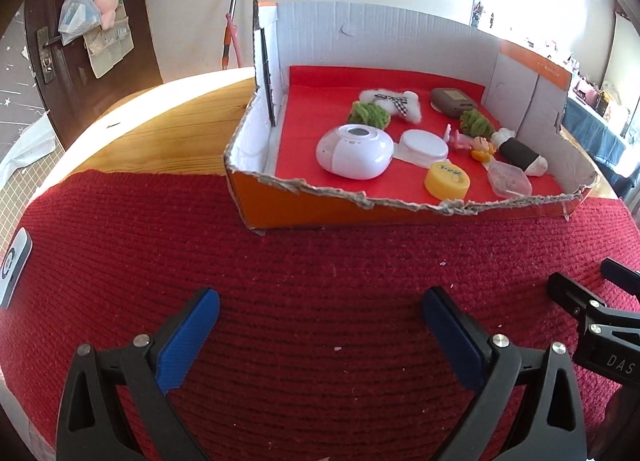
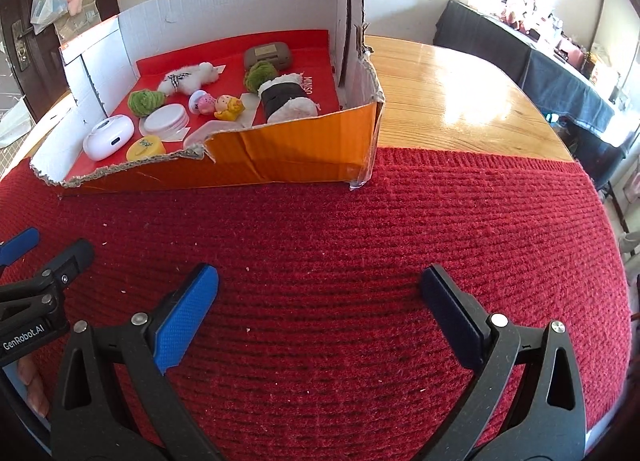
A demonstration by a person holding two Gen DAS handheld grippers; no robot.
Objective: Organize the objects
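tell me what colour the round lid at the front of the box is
Yellow. The lid shows best in the left wrist view.

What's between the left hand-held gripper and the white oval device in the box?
The orange cardboard box's torn front wall stands between the open left hand-held gripper and the white oval device; only bare red mat otherwise.

You see the box (image 1: 320,209) at the far side of the mat (image 1: 320,281), small objects inside it, table (image 1: 160,121) under both.

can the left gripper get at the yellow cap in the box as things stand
Probably yes. The left gripper is open and empty over the red mat, and the yellow cap sits just behind the box's low torn front edge, with nothing over it.
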